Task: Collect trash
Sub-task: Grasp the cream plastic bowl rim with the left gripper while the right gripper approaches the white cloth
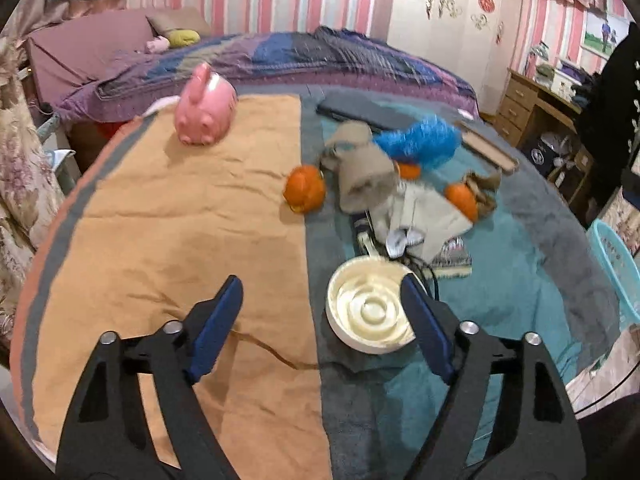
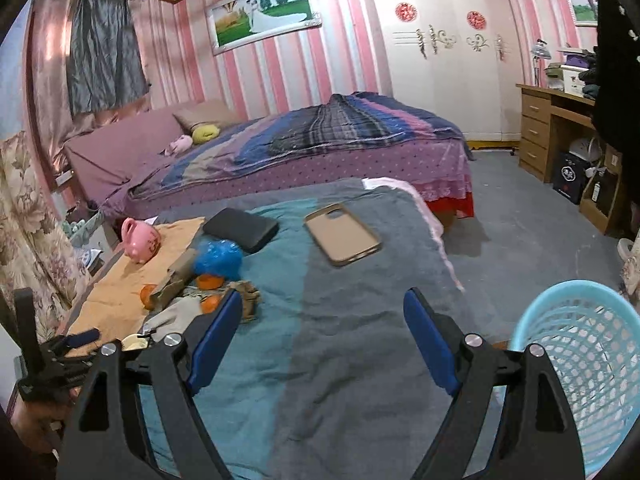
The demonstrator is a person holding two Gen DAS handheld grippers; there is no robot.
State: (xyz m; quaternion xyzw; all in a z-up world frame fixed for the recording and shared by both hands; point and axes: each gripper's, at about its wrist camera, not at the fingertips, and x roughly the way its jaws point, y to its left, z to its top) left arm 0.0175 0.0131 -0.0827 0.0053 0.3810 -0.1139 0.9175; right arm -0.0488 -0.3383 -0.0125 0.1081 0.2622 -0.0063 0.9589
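Orange peels [image 1: 306, 194] and crumpled brown paper [image 1: 362, 168] lie heaped mid-blanket past the cream bowl [image 1: 370, 310], so with the left gripper [image 1: 322, 320] and right gripper [image 2: 322, 334] both agape and empty, best close in low toward the blue mesh basket [image 2: 580, 360].

We see a low bed [image 2: 360, 320] covered by a teal and grey blanket [image 1: 520, 292], with an orange cloth [image 1: 180, 220] over its left part. Just ahead of our left tongs, a white bowl [image 1: 370, 312] sits on the blanket. Beyond it lies a heap: orange peels [image 1: 305, 189], brown paper [image 1: 360, 168], a blue plastic wad [image 1: 420, 140]. Far left ahead stands a pink rabbit figure [image 1: 204, 108]. Ahead of the right tongs lie a phone case [image 2: 342, 234] and a dark pouch [image 2: 240, 229].
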